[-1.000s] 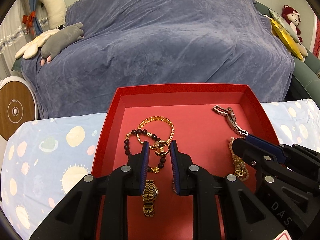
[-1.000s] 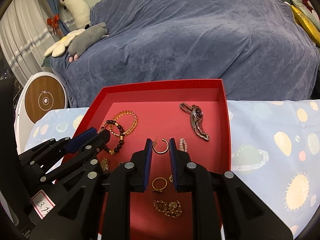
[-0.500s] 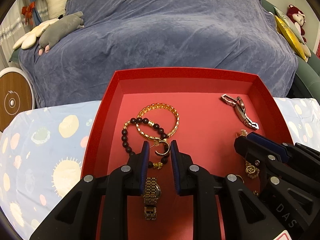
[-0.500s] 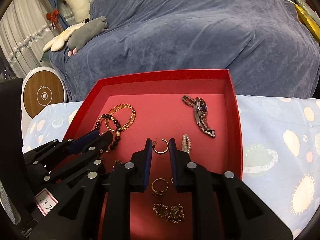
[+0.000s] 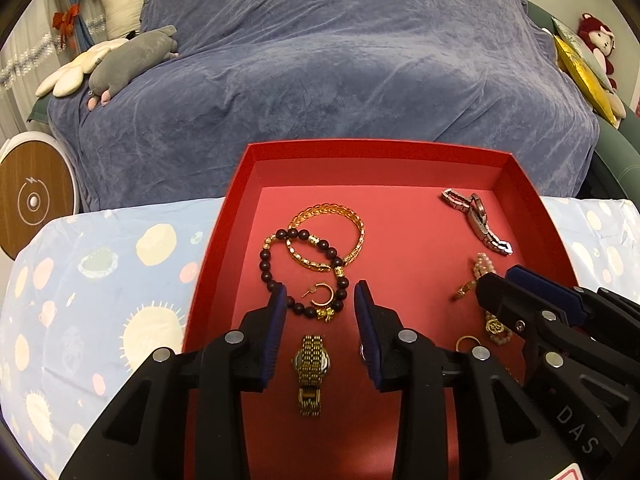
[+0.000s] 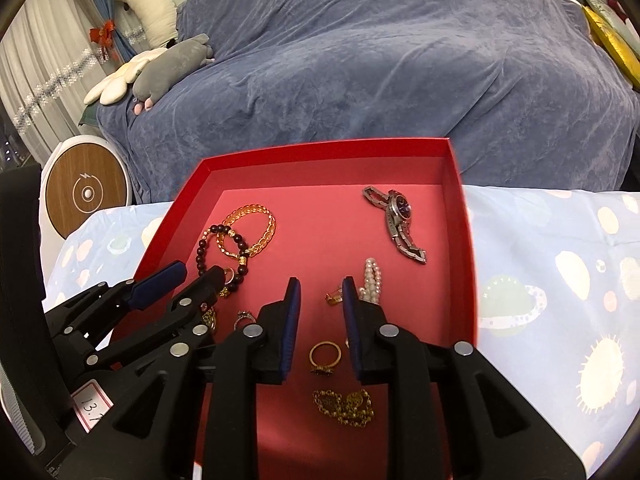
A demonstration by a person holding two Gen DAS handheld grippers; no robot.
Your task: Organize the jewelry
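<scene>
Left gripper (image 5: 320, 296) spread wide above the near part of a shallow red cardboard tray (image 5: 372, 150), holding nothing; blue-padded fingers (image 5: 278, 320) apart, with a small gold hoop earring (image 5: 322, 294) lying on the tray floor in the gap, clear of both pads; earring resting inside the loop of a dark-bead bracelet with gold spacers (image 5: 280, 264); gold chain-link bracelet (image 5: 332, 236) overlapping the far side of the bead bracelet; gold-band wristwatch (image 5: 311, 368) flat on the floor just nearer, seen between the finger bases.

Right gripper (image 6: 318, 292) also parted, less widely, gripping nothing; a small gold earring (image 6: 334, 297) just beside the tip of its right finger (image 6: 350, 312), contact impossible to tell; strand of pale pearl beads (image 6: 372, 276) just right of that finger; gold ring with a dark stone (image 6: 325, 358) on the floor in the gap lower down; tangled gold chain with round charms (image 6: 346, 404) nearer still; small silver ring (image 6: 243, 317) beside the left finger.

Silver link wristwatch with a dark dial (image 6: 398, 220) well apart at the far right of the tray; tray set on a pale blue surface printed with suns and planets (image 6: 560, 280); blue velvet-covered sofa (image 5: 320, 60) beyond.
</scene>
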